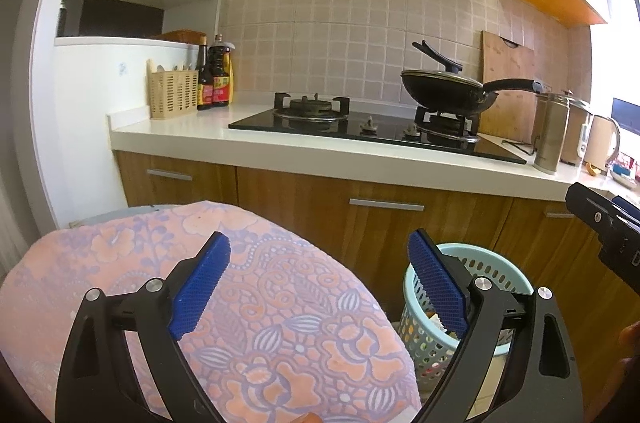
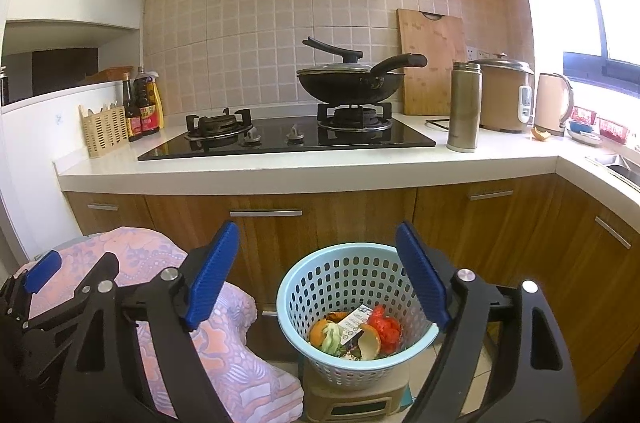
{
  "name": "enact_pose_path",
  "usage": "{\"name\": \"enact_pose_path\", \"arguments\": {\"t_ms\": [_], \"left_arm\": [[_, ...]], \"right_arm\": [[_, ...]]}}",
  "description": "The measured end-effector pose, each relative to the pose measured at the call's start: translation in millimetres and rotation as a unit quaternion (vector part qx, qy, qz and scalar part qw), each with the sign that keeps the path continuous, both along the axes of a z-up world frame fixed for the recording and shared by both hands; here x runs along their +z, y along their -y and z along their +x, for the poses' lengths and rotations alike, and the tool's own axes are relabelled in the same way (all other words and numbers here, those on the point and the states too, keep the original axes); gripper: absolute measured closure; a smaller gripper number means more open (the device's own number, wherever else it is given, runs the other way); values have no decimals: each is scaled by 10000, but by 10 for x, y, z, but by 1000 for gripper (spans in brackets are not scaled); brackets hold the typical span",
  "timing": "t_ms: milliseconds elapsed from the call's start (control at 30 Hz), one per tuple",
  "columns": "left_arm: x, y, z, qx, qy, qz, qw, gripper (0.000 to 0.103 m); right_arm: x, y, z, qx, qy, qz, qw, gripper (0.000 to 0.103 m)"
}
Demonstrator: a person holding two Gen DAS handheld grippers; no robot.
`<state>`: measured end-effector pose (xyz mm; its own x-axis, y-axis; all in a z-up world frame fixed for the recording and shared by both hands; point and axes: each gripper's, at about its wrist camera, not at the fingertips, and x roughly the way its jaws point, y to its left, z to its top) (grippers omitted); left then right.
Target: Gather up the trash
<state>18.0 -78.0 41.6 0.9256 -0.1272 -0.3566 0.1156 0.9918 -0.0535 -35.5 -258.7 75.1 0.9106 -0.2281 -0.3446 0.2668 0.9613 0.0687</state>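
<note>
Item: basket (image 2: 356,307) of peelings, perched on a small stool (image 2: 352,401). Right tongs (image 2: 318,277) and left tongs (image 1: 320,285) apart, empty. Risk: a nudged rim could topple it.

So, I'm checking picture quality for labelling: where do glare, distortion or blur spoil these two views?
Right wrist view: the window blows out to white and washes the counter corner; the countertop bows from the fisheye; the basket of trash is sharp. Left wrist view: glare bleaches the right edge near the kettle; dark vignette in the corners; the floral cloth looks slightly soft.
</note>
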Motion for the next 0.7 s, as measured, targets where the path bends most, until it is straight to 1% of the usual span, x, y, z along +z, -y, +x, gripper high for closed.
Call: {"name": "enact_pose_path", "arguments": {"t_ms": [267, 400, 700], "left_arm": [[-6, 8, -7, -19, 17, 43, 10000, 14], [-8, 9, -8, -21, 5, 32, 10000, 13], [-6, 15, -15, -18, 7, 44, 10000, 11]], "right_arm": [[9, -8, -5, -15, 17, 9, 10000, 21], [9, 3, -6, -7, 16, 57, 10000, 18], [5, -21, -20, 27, 25, 63, 10000, 17]]}}
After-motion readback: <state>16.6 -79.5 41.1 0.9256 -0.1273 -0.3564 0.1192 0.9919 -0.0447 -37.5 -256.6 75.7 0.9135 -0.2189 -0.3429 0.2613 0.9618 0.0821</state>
